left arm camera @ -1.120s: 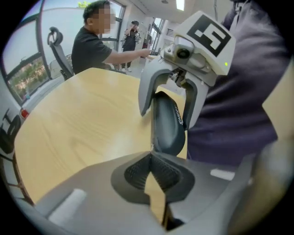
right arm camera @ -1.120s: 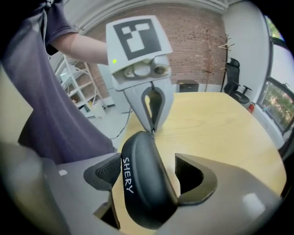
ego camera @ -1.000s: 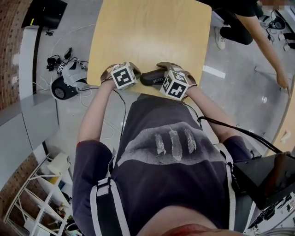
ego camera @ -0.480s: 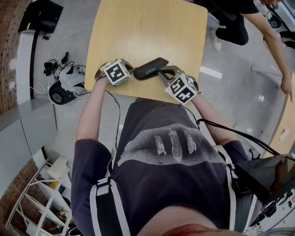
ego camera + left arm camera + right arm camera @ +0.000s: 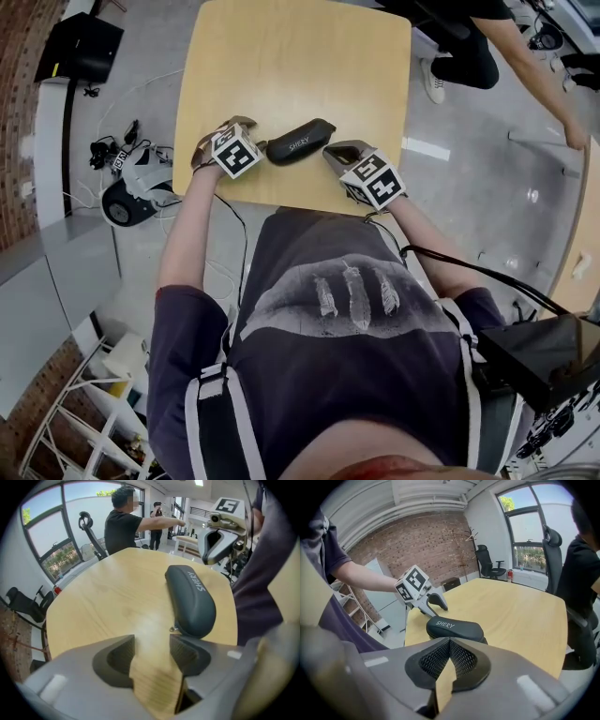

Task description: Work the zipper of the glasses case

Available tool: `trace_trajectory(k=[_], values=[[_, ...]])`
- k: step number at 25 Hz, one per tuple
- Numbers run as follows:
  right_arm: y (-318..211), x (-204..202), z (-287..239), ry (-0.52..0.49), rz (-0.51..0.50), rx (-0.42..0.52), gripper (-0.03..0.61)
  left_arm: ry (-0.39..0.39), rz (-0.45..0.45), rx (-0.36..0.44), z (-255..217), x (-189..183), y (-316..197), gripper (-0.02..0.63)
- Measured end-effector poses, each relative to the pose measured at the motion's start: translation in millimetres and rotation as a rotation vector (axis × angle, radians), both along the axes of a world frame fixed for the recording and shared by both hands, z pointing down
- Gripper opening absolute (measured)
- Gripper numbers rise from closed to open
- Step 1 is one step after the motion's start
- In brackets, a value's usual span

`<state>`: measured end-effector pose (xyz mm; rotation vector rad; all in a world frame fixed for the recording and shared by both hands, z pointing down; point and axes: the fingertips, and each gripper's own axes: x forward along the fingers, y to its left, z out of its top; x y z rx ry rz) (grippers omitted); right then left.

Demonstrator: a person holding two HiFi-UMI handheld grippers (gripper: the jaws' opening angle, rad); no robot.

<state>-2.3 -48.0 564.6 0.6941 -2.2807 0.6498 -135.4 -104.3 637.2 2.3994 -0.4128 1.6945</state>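
Lining up on glasses case (image 5: 192, 602) | left gripper (image 5: 152, 644) opening, empty, zip pull (image 5: 172, 629) just ahead | right gripper (image 5: 450, 641) closed, empty | next: pinch that pull

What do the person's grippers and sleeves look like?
The left gripper and right gripper are grey with dark ribbed pads and a white cube of black square markers. A black cable leaves the right one. Sleeves: short, dark purple. The left jaws are opening, empty.

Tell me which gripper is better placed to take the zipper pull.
Left, probably. The left gripper is opening its jaws, only bare table between them, and the zipper pull shows at the near end of the glasses case, just ahead. The right gripper is shut and empty at the other end.
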Motion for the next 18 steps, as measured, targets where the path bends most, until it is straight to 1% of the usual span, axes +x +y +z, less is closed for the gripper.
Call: trace_trajectory(k=[1, 2, 4, 7, 8, 9, 10, 11, 12, 13, 14, 16, 18], values=[[0, 0, -1, -0.022, 0.017, -0.015, 0.002, 0.001, -0.026, 0.017, -2, -3, -4, 0.242], [-1, 1, -2, -0.043, 0.034, -0.03, 0.002, 0.009, -0.054, 0.034, -4, -6, -8, 0.253], [-3, 2, -4, -0.074, 0.06, -0.052, 0.002, 0.051, -0.117, 0.069, -13, -11, -16, 0.255], [-4, 3, -9, -0.128, 0.091, -0.074, 0.002, 0.156, -0.248, 0.087, -29, -22, -23, 0.249], [-5, 3, -13, -0.167, 0.11, -0.087, 0.001, 0.205, -0.31, 0.086, -36, -26, -24, 0.224], [-6, 3, -18, -0.215, 0.135, -0.104, 0.002, 0.263, -0.378, 0.09, -45, -30, -27, 0.178], [-8, 4, -24, -0.268, 0.163, -0.123, 0.001, 0.324, -0.445, 0.097, -55, -34, -29, 0.112], [-11, 5, -29, -0.32, 0.191, -0.143, 0.001, 0.386, -0.502, 0.104, -66, -36, -31, 0.024], [-13, 6, -34, -0.369, 0.215, -0.164, 0.001, 0.444, -0.543, 0.107, -77, -37, -32, 0.0], [-16, 7, -40, -0.417, 0.236, -0.183, 0.001, 0.492, -0.569, 0.109, -87, -37, -32, 0.0], [-18, 9, -45, -0.465, 0.252, -0.202, 0.001, 0.523, -0.584, 0.112, -95, -35, -31, 0.0], [-22, 10, -56, -0.554, 0.271, -0.232, 0.001, 0.545, -0.595, 0.127, -107, -31, -28, 0.0], [-24, 9, -67, -0.631, 0.277, -0.252, 0.002, 0.555, -0.584, 0.145, -119, -25, -23, 0.0]])
